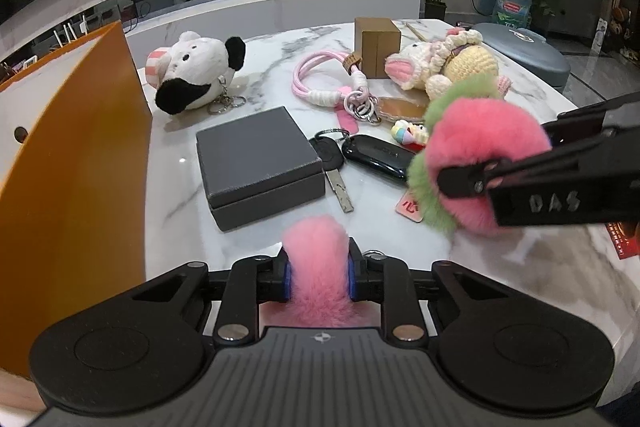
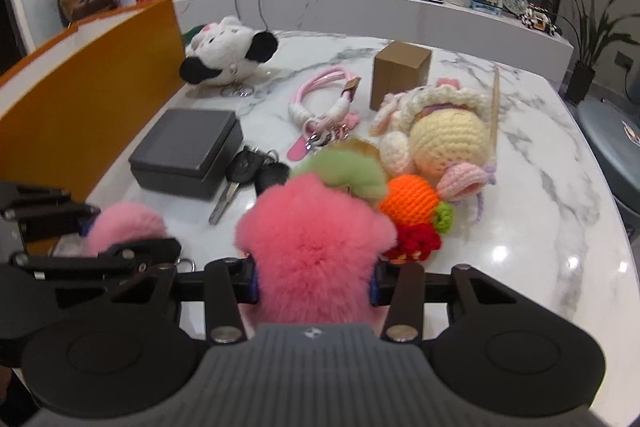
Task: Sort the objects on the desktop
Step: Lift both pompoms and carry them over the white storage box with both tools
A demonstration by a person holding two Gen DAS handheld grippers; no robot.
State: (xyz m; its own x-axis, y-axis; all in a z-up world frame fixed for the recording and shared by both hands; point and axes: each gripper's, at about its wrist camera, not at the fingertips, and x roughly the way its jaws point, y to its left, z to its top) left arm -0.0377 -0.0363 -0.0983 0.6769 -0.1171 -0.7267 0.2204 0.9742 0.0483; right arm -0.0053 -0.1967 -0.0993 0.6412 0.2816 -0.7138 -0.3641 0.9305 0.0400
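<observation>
My left gripper (image 1: 318, 273) is shut on a light pink pompom (image 1: 316, 259) just above the marble table's near edge; it also shows at the left of the right wrist view (image 2: 124, 227). My right gripper (image 2: 316, 277) is shut on a pink and green furry pompom (image 2: 316, 231), which also shows at the right of the left wrist view (image 1: 484, 151). On the table lie a grey box (image 1: 260, 163), a car key (image 1: 378, 155), a pink cord keyring (image 1: 328, 79), a black-and-white plush (image 1: 196, 71) and a crocheted doll (image 2: 440, 139).
An orange bag (image 1: 72, 163) stands along the table's left side. A small brown box (image 1: 376, 47) stands at the back. A crocheted carrot (image 2: 412, 203) and red knit piece (image 2: 416, 243) lie by my right gripper. A grey case (image 1: 524, 51) sits beyond the right edge.
</observation>
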